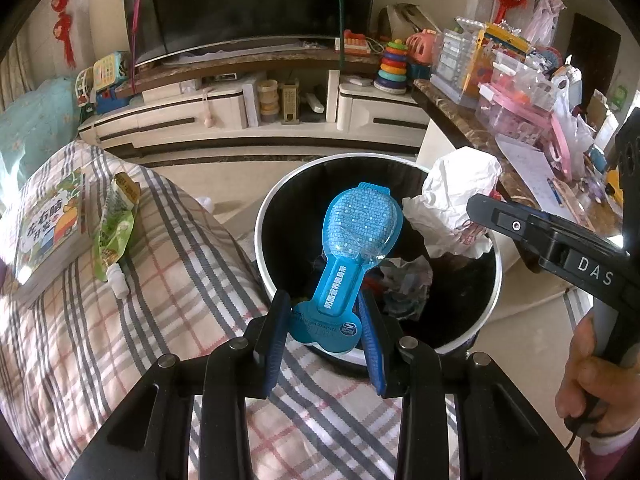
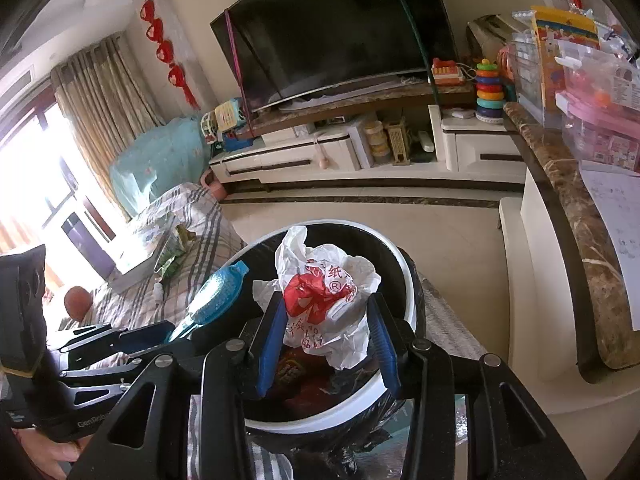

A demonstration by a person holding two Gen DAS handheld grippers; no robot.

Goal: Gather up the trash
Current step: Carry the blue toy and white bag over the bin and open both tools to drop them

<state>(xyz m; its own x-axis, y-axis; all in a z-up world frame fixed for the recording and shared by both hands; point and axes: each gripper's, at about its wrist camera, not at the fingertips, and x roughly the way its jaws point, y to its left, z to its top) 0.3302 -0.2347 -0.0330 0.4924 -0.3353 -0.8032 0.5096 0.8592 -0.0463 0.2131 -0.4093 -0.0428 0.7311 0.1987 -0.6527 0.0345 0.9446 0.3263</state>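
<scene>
A round trash bin (image 1: 264, 216) with a white rim and black liner stands on the floor beside the bed; it also shows in the right wrist view (image 2: 404, 264). My left gripper (image 1: 325, 316) is shut on a blue plastic blister package (image 1: 356, 232) and holds it over the bin's mouth. The package also shows in the right wrist view (image 2: 218, 286). My right gripper (image 2: 327, 314) is shut on a crumpled white plastic bag with red print (image 2: 324, 292), held over the bin. The bag also shows in the left wrist view (image 1: 452, 204). Crumpled trash (image 1: 404, 280) lies inside the bin.
A plaid bedspread (image 1: 120, 320) carries a children's book (image 1: 48, 228) and a green snack pouch (image 1: 112, 224). A TV stand (image 1: 256, 112) with a TV stands behind. A marble counter (image 1: 512, 152) with toys and boxes is at right.
</scene>
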